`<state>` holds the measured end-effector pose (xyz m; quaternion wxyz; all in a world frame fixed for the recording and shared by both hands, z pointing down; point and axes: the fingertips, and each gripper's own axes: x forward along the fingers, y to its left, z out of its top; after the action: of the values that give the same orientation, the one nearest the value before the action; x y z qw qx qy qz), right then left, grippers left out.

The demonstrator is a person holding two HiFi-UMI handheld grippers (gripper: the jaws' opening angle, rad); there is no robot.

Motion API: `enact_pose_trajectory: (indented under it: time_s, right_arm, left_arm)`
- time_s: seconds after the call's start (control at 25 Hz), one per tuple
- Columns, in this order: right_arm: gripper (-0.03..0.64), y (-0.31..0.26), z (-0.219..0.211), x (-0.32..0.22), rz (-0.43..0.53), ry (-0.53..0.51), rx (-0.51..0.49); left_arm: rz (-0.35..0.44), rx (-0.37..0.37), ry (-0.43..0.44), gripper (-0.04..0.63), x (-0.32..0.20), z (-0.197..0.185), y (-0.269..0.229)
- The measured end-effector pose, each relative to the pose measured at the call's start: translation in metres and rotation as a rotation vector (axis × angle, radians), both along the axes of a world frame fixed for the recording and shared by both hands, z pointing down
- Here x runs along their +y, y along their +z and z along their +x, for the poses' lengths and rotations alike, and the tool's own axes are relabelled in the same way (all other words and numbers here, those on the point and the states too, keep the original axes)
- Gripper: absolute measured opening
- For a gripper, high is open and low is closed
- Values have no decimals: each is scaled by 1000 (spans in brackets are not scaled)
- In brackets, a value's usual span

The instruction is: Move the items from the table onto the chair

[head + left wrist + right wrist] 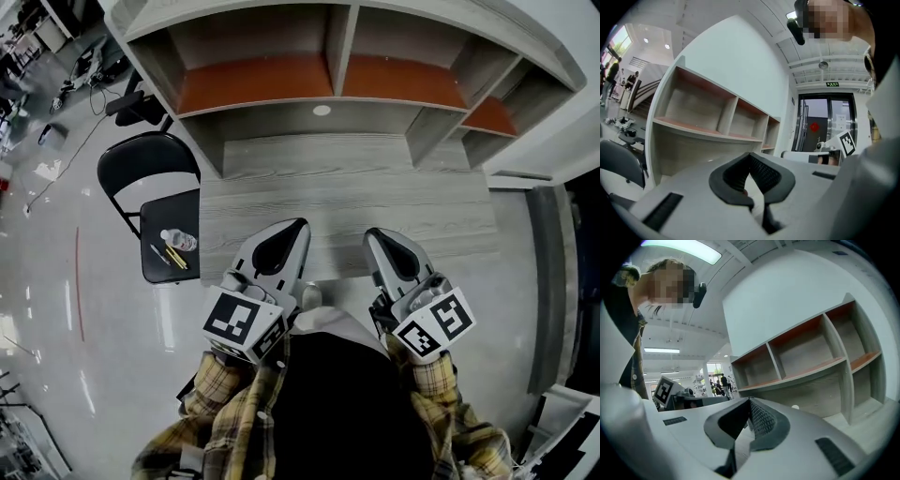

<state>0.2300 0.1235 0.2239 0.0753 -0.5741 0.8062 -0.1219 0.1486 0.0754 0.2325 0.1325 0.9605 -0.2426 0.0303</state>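
Both tools shut tight and empty: left tool (pixel 298 228) and right tool (pixel 373 235) hang side by side over the near edge of the worktop (pixel 375 187). Out past the left tool, bottle (pixel 178 240) and pens (pixel 173 256) sit on the chair (pixel 157 266). Looks like nothing's left to carry!

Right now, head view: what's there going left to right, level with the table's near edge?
Chair with a bottle on its seat → left gripper, jaws together → right gripper, jaws together. The pens overlap the bottle, so they are left out.
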Motion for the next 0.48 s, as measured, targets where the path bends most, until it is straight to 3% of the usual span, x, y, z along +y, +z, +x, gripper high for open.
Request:
enact_pose_trajectory:
  time_s: [0.48]
  right_arm:
    - [18, 11, 8, 0, -13, 27, -2]
  left_arm:
    - [3, -15, 21, 3, -4, 11, 5]
